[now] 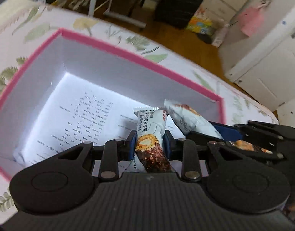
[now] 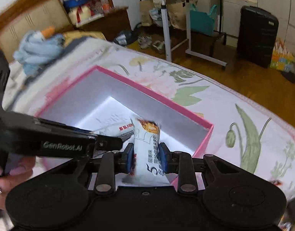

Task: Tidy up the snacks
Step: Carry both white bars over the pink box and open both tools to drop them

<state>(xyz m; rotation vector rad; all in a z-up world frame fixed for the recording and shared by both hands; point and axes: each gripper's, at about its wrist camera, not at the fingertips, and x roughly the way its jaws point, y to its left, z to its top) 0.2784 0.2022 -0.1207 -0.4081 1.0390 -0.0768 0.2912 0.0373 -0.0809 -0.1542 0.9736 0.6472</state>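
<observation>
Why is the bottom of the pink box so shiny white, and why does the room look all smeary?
Left wrist view: light glares off the printed paper lining the pink box, washing its far edge white; the cupboards smear from motion. Right wrist view: the same glare on the box floor, the blue plush toy is blurred, and the fisheye bends the bed edge.

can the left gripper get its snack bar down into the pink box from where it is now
Probably yes. The left gripper, shut on its snack bar, hangs over the open pink box; only printed paper lies below. The right gripper crowds close beside.
</observation>
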